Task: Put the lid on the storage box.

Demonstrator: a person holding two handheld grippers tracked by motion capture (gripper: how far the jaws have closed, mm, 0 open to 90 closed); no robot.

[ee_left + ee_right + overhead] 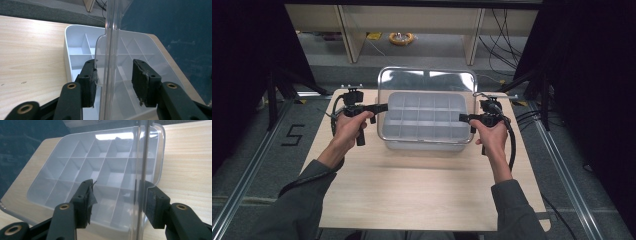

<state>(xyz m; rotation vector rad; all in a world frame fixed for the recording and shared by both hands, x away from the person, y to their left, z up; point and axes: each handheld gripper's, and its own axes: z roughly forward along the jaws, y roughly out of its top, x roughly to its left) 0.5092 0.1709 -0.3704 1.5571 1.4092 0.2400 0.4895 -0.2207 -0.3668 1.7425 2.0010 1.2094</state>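
Observation:
A clear plastic organiser box [422, 144] with several empty compartments stands at the back middle of the wooden table [412, 185]. Its clear lid [427, 80] is raised behind it. My left gripper [382, 106] reaches in at the lid's left edge, my right gripper [463, 118] at its right edge. In the left gripper view the lid's edge [111, 37] runs upright between the parted jaws of the gripper [113, 75], close to the left pad. In the right gripper view the lid's edge [144, 150] sits by the right pad of the gripper [120, 197], with a wide gap to the other pad.
Behind the table, on the grey floor, lie a yellow cable reel [401, 38] and dark cables [502, 30] under a light cabinet. A "5" mark [294, 135] is on the floor at the left. Bare tabletop stretches in front of the box.

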